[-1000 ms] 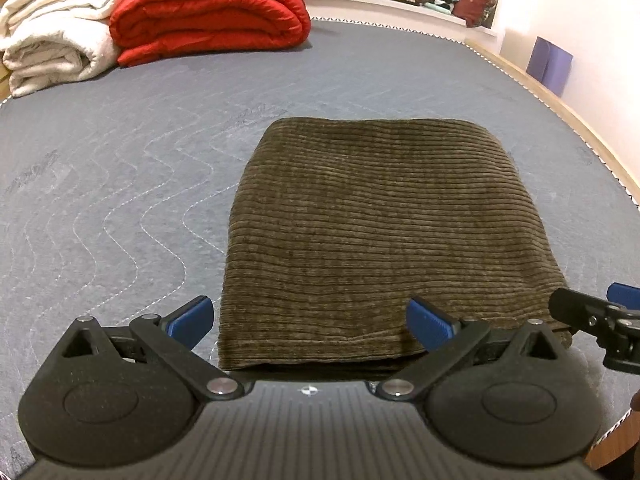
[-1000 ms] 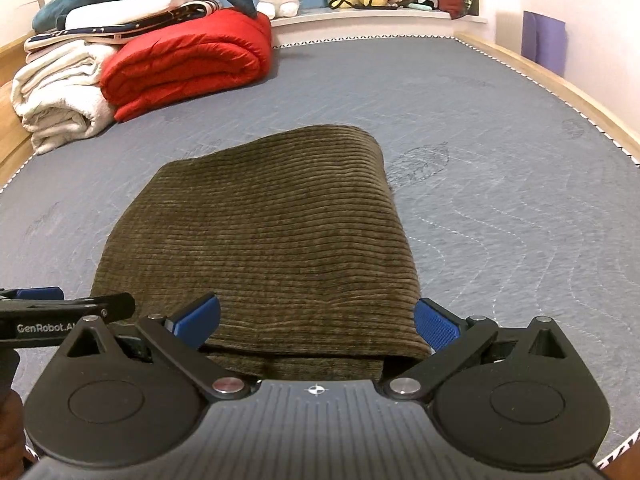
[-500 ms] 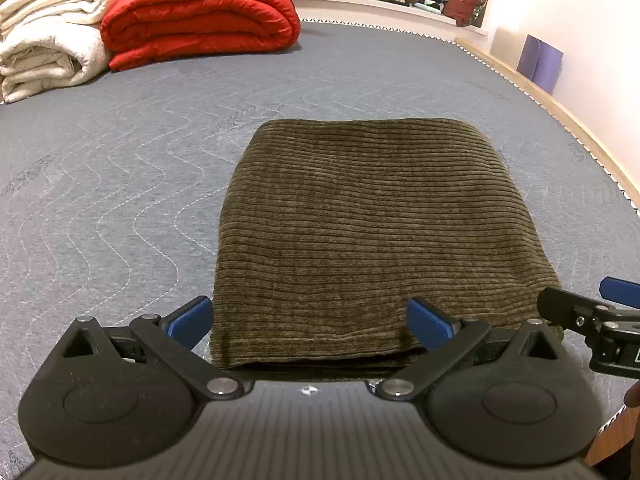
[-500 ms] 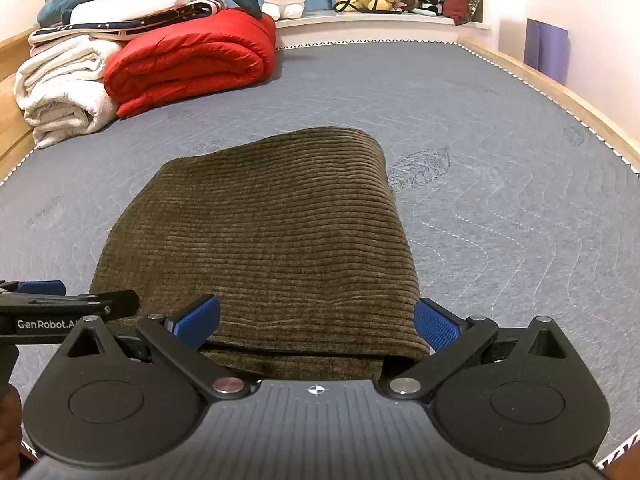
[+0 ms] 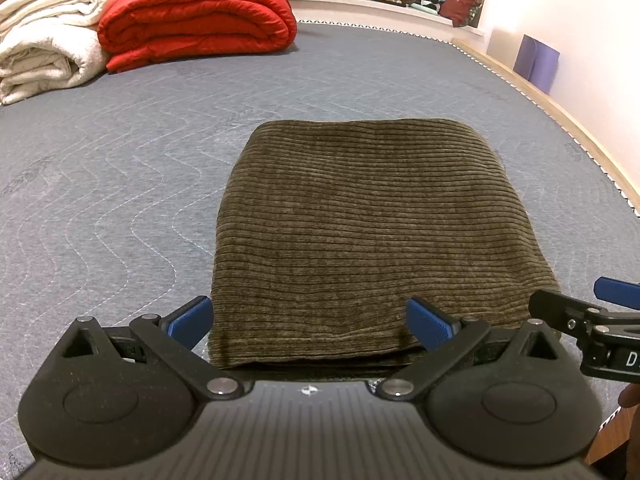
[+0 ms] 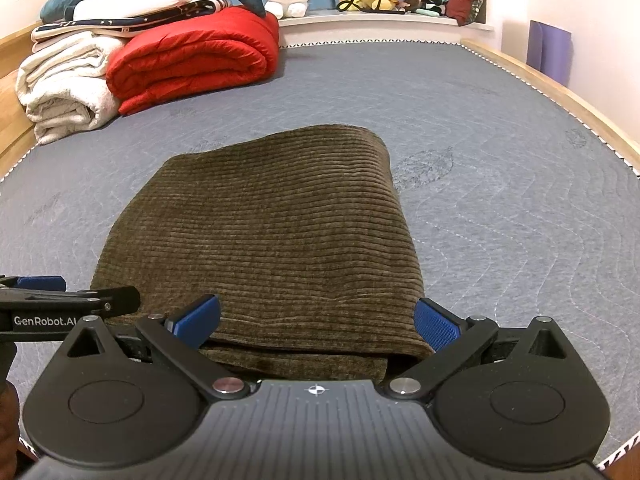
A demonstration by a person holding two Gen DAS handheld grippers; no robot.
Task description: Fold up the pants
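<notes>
Both jaws spread; pants (image 5: 376, 236) folded.

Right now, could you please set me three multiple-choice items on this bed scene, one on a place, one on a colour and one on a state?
1. Where does the red quilt lie?
A. On the pants
B. At the far end of the bed, beside the white blankets
C. On the window ledge

2. What colour are the pants?
A. Olive brown
B. Navy
C. White

3. How do the left claw and right claw stand?
A. Both shut on the pants
B. One open, one shut
C. Both open, holding nothing

Answers:
1 B, the quilt rests against the white blankets on the grey mattress.
2 A, the ribbed cloth is olive brown.
3 C, each claw's blue pads are spread wide at the folded bundle's near edge.
</notes>
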